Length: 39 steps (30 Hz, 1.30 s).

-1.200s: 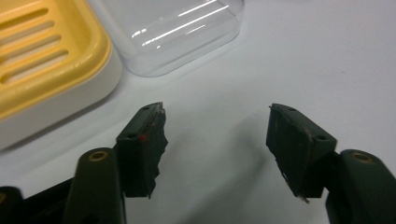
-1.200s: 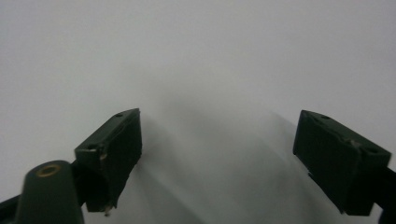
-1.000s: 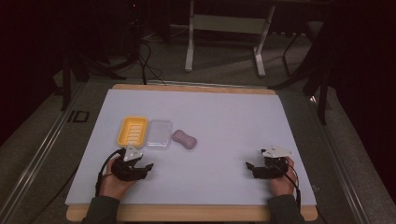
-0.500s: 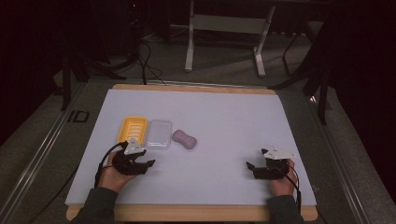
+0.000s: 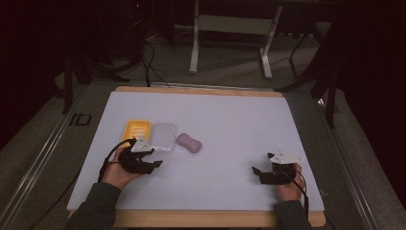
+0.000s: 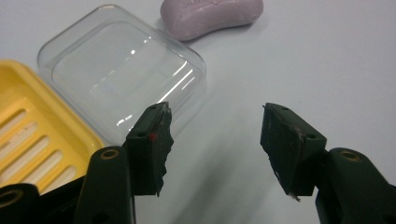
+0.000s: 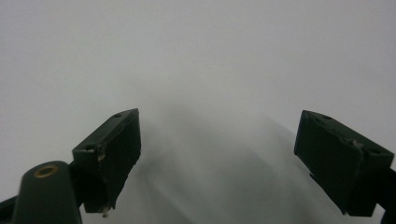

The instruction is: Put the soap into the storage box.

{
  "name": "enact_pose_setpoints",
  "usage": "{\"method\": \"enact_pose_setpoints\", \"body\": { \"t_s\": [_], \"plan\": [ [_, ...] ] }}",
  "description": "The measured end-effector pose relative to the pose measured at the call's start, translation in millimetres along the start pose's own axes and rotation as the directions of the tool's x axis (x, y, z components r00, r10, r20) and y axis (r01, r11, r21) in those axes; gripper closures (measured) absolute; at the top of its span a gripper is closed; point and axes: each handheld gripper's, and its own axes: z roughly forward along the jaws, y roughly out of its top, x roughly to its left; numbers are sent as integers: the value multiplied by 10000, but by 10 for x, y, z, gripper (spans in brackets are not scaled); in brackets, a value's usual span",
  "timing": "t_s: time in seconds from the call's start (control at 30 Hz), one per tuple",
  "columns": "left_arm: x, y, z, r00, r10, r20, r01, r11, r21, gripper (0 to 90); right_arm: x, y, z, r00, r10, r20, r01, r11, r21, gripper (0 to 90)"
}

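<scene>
resting on a white table [image 5: 230,124] with a wooden rim: three small things in a row at left of centre. at far left of the row, yellow soap dish [image 5: 136,130], slotted inside; just beside it on the right, clear plastic lid [image 5: 164,136], touching or nearly touching the dish; further right, set slightly apart from the lid, purple soap bar [image 5: 189,143], lying flat.

held in the left hand [image 5: 117,173] near the front-left of the table: left gripper [image 5: 152,160], jaws spread wide with nothing between them, just near of the lid. from the left gripper view, same left gripper [image 6: 215,135] low over the bare table, one jaw tip overlapping the lid's [image 6: 121,74] near edge, contact impossible to judge; dish [image 6: 32,140] off to the left, soap bar [image 6: 212,16] at the far top.

held in the right hand [image 5: 287,184] at the near right, well apart from the three things: right gripper [image 5: 258,171], pointing left. from the right gripper view, right gripper [image 7: 217,140] jaws gaping wide, empty, over plain white surface.
</scene>
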Motion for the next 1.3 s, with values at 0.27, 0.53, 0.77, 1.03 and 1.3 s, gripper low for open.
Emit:
{"method": "enact_pose_setpoints", "body": {
  "t_s": [0.27, 0.53, 0.77, 1.03, 1.3],
  "plan": [
    [44, 111, 19, 9999, 136, -34, -136, 9999, 27, 400, 0, 1, 4, 10000, -13, -15, 13, 10000, 30, 144],
    [61, 223, 53, 9993, 379, 65, -379, 9993, -1, 380, -1, 2, 3, 10000, -9, -10, 9, 10000, 49, 143],
    [94, 323, 148, 9975, 613, 337, -614, 9981, 18, 349, 2, 2, 3, 10000, -35, 2, 35, 10000, 45, 143],
    [101, 424, 208, 9955, 803, 498, -806, 9967, 56, 294, 4, 3, 4, 10000, -46, 0, 46, 10000, 52, 144],
    [127, 508, 263, 9940, 887, 638, -895, 9959, 98, 270, 6, 3, 5, 10000, -61, 4, 61, 10000, 73, 144]
  ]
}}
